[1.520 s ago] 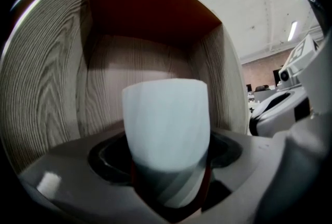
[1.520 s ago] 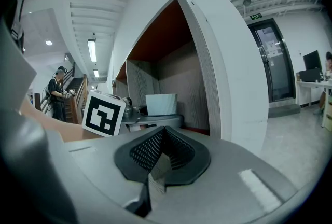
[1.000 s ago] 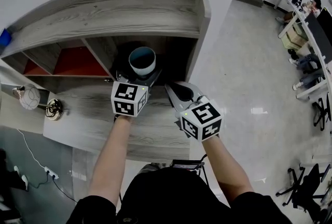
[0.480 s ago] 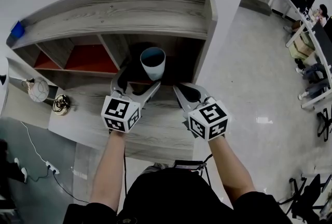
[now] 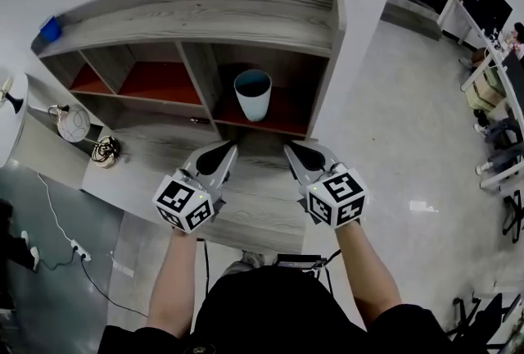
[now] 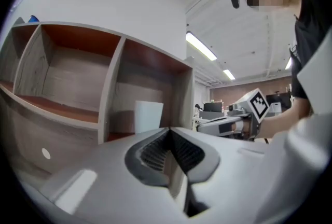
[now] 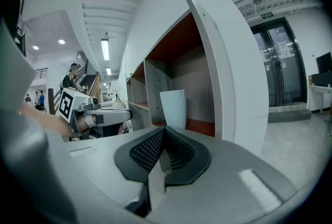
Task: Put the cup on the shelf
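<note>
Left gripper (image 5: 224, 152) and right gripper (image 5: 295, 152) side by side, jaws of each pressed together on nothing, cup (image 5: 252, 96) upright ahead between them, untouched, in shelf (image 5: 196, 16) compartment facing both.

The cup (image 5: 252, 94) stands upright in the rightmost compartment of the shelf (image 5: 196, 16), which sits at the back of the desk (image 5: 246, 209). Your left tool (image 5: 228, 150) and right tool (image 5: 291, 149) hang side by side before that compartment, over the desk, apart from the cup.
</note>
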`<state>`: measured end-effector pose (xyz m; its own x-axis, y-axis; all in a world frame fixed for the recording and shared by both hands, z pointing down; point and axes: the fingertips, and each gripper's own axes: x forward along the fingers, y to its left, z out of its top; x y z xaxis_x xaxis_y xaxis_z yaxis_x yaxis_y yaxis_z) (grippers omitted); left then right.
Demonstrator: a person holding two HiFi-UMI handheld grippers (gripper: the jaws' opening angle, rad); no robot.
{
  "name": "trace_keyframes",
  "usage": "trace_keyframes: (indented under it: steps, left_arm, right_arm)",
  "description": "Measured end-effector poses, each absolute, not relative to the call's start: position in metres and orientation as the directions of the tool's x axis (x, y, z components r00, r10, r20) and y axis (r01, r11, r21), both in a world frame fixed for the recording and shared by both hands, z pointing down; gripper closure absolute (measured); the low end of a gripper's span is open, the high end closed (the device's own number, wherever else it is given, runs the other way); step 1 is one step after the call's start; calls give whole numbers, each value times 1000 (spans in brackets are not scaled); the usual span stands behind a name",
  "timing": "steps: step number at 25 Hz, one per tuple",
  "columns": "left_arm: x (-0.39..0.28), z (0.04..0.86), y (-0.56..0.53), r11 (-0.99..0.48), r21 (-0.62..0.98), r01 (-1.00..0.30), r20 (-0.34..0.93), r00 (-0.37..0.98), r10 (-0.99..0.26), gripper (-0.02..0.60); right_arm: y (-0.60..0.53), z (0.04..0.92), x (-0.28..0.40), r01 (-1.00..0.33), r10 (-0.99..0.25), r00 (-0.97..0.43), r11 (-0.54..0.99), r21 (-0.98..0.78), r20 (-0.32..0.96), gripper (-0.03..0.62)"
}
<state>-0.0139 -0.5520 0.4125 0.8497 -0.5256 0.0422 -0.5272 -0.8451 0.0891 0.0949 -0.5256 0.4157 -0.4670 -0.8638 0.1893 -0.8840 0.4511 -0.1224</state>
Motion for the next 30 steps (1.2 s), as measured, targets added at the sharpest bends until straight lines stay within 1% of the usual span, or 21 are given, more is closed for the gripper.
trace_keyframes:
  steps: [2, 6, 11, 16, 21, 25, 30]
  left_arm:
    - [-11, 412, -537, -854, 91, -512, 37, 859, -511, 581]
    - [-16, 416, -509, -841, 164, -516, 15, 854, -521, 581]
    - [-34, 434, -475, -807, 219, -548, 33, 831, -556, 583]
    - [-38, 440, -447, -812, 231, -536, 36, 839, -543, 582]
    - [-35, 434, -422, -839, 230, -494, 16, 863, -504, 581]
    - [-43, 429, -393, -859, 221, -461, -1, 881, -473, 581]
    - [-67, 433, -349, -876, 199, -438, 11, 895, -445, 581]
  right_arm:
    - [-517, 414, 93, -875, -858, -483, 465, -136, 176, 583]
    - [-495, 411, 94, -857, -850, -508, 485, -172, 138, 582]
    - [-466, 425, 89, -852, -835, -521, 499, -158, 175, 583]
    - [-438, 428, 86, -855, -835, -518, 500, -136, 186, 583]
    - [-414, 422, 86, -869, -854, -492, 469, -159, 169, 583]
    - [-391, 424, 73, -877, -862, -477, 453, -162, 173, 583]
    - [-356, 428, 44, -883, -866, -466, 441, -161, 180, 583]
